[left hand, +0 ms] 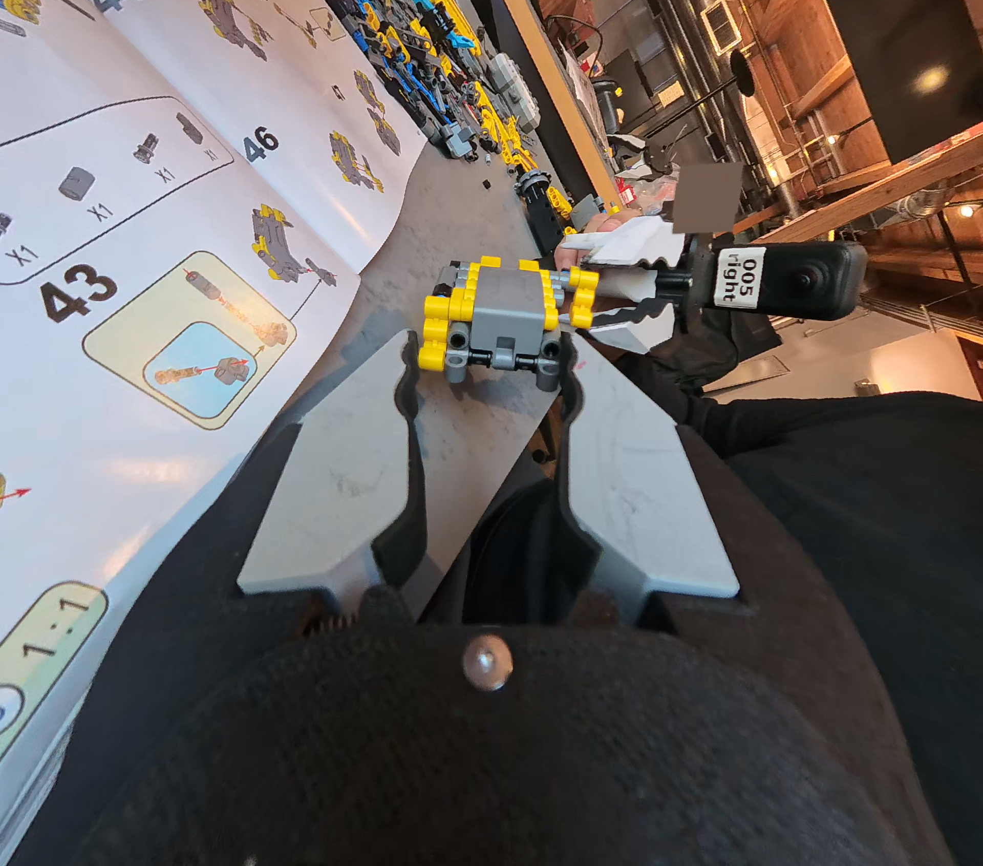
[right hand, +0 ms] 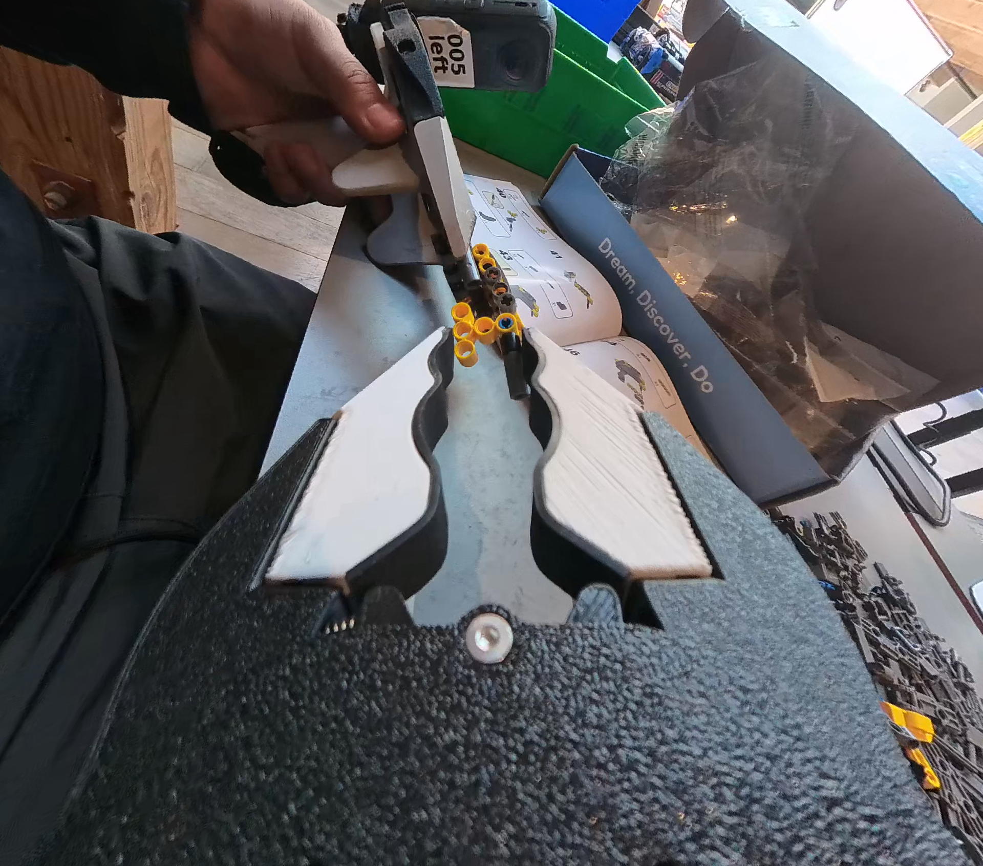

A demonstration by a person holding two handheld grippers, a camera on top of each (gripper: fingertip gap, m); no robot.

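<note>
Now we've got both tools gaping: left tool [left hand: 486,351] w/ tips at the grey-yellow brick assembly [left hand: 505,316] on the tabletop [left hand: 463,223], right tool [right hand: 486,351] at its far end, neither gripping.

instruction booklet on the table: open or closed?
Open. The instruction booklet lies spread flat on the table, both pages of build steps showing with the fold between them, beside the yellow-and-grey brick assembly.

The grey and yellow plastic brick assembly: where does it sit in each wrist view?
Left wrist view: grey and yellow plastic brick assembly just above centre, at the tips of the left claw.
Right wrist view: same assembly seen end-on, upper middle, beyond the right claw.
Shared landmark: the open white instruction booklet.
</note>
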